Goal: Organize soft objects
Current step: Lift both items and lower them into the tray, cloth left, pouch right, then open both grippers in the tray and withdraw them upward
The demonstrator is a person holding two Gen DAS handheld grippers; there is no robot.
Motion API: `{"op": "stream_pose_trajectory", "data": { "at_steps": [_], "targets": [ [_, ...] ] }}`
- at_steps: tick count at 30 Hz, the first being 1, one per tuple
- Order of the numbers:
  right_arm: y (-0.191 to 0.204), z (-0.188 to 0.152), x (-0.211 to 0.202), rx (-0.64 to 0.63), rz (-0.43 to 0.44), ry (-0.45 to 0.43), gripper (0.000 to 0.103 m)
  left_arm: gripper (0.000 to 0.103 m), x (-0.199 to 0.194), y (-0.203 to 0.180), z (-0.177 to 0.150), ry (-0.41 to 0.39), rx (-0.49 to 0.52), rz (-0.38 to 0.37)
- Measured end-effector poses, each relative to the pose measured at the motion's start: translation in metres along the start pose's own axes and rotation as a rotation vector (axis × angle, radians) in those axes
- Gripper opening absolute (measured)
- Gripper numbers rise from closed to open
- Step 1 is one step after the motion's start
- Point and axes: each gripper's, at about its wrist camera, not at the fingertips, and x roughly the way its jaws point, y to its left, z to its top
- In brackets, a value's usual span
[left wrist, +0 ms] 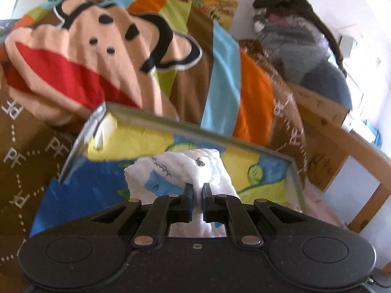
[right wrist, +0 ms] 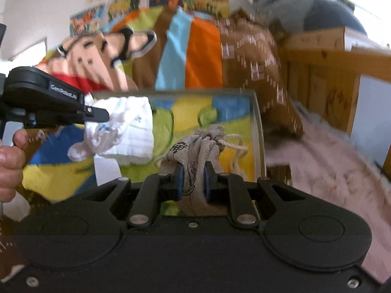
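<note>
My left gripper (left wrist: 197,188) is shut on a white cloth with blue print (left wrist: 180,168), bunched up over the colourful tray (left wrist: 297,178). In the right wrist view the same left gripper (right wrist: 105,116) comes in from the left, with the white cloth (right wrist: 124,131) hanging from it. My right gripper (right wrist: 194,171) is shut on a grey drawstring pouch (right wrist: 198,144) with a cream cord (right wrist: 234,138), held above the tray (right wrist: 259,131). The tray has a metal rim and a yellow, blue and green picture inside.
Behind the tray lies a bed with a brown, orange and blue blanket (left wrist: 254,92) and a monkey-face cushion (left wrist: 80,56). A grey plush toy (left wrist: 298,41) sits on the wooden bed frame (left wrist: 325,127). A pink fleece (right wrist: 330,171) spreads at right. A person's hand (right wrist: 9,163) grips the left tool.
</note>
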Motion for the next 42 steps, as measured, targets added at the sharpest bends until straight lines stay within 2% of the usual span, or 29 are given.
{"op": "stream_pose_trajectory", "data": {
  "at_steps": [7,15,17,19,23,24,28,31,33,37,42],
  "targets": [
    [0.002,-0.013,0.019,-0.014,0.000,0.088,0.012,0.007,0.013,0.008,-0.024,0.090,0.043,0.046],
    [0.007,-0.013,0.017,-0.020,-0.006,0.105,0.017,0.014,0.016,0.003,-0.029,0.122,0.080,0.057],
    [0.006,-0.010,0.014,-0.022,-0.008,0.104,0.022,0.016,0.015,0.003,-0.028,0.128,0.071,0.055],
    [0.002,-0.006,0.009,-0.017,-0.007,0.103,0.033,0.020,0.012,0.004,-0.026,0.132,0.059,0.051],
    [0.000,0.002,-0.001,-0.015,-0.003,0.082,0.046,0.029,0.004,0.005,-0.024,0.138,0.046,0.050],
    [0.000,0.004,-0.004,-0.020,-0.004,0.075,0.053,0.031,0.000,0.005,-0.023,0.135,0.044,0.049],
    [-0.002,0.015,-0.021,-0.017,-0.006,0.027,0.080,0.043,-0.017,0.005,-0.019,0.114,0.028,0.044],
    [-0.004,0.025,-0.035,-0.010,-0.010,-0.015,0.090,0.053,-0.036,0.002,-0.015,0.071,0.033,0.045],
    [-0.005,0.031,-0.046,0.000,-0.009,-0.041,0.094,0.064,-0.051,0.000,-0.011,0.028,0.041,0.051],
    [-0.008,0.042,-0.070,0.018,0.003,-0.098,0.102,0.072,-0.085,-0.006,-0.007,-0.066,0.068,0.081],
    [-0.009,0.049,-0.110,0.037,0.023,-0.163,0.103,0.084,-0.125,-0.013,-0.007,-0.155,0.115,0.110]
  ]
}}
